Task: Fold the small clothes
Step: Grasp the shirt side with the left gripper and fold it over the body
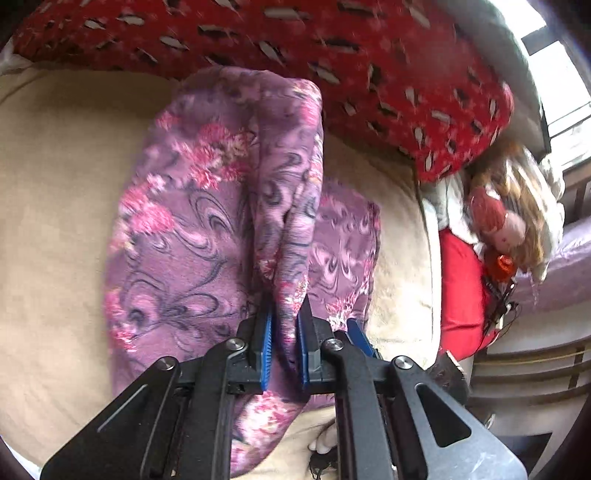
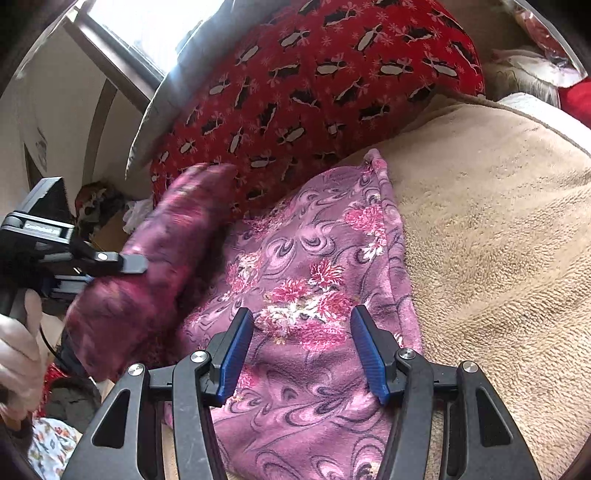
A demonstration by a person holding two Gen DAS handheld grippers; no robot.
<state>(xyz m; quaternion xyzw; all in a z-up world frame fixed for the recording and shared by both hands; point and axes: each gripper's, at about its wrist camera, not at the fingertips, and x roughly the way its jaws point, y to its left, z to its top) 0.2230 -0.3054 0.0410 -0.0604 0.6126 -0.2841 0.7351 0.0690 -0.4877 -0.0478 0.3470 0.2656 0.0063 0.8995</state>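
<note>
A purple garment with pink flowers point(image 1: 192, 229) lies on a beige fleece blanket point(image 1: 55, 221). My left gripper point(image 1: 284, 332) is shut on a lifted fold of it, and the cloth hangs bunched between the blue pads. In the right wrist view that gripper point(image 2: 125, 264) holds the raised, blurred fold at the left, above the flat part of the garment point(image 2: 314, 258). My right gripper point(image 2: 301, 343) stands open just over the garment's near part. Cloth shows below its spread fingers, and the pads are not pressing on it.
A red cushion with a black-and-white print point(image 2: 332, 74) lies along the back edge of the blanket point(image 2: 498, 240). A doll point(image 1: 495, 218) and red cloth sit off the blanket's right side. A gloved hand point(image 2: 18, 350) holds the left gripper's handle. A window point(image 2: 147, 22) is behind.
</note>
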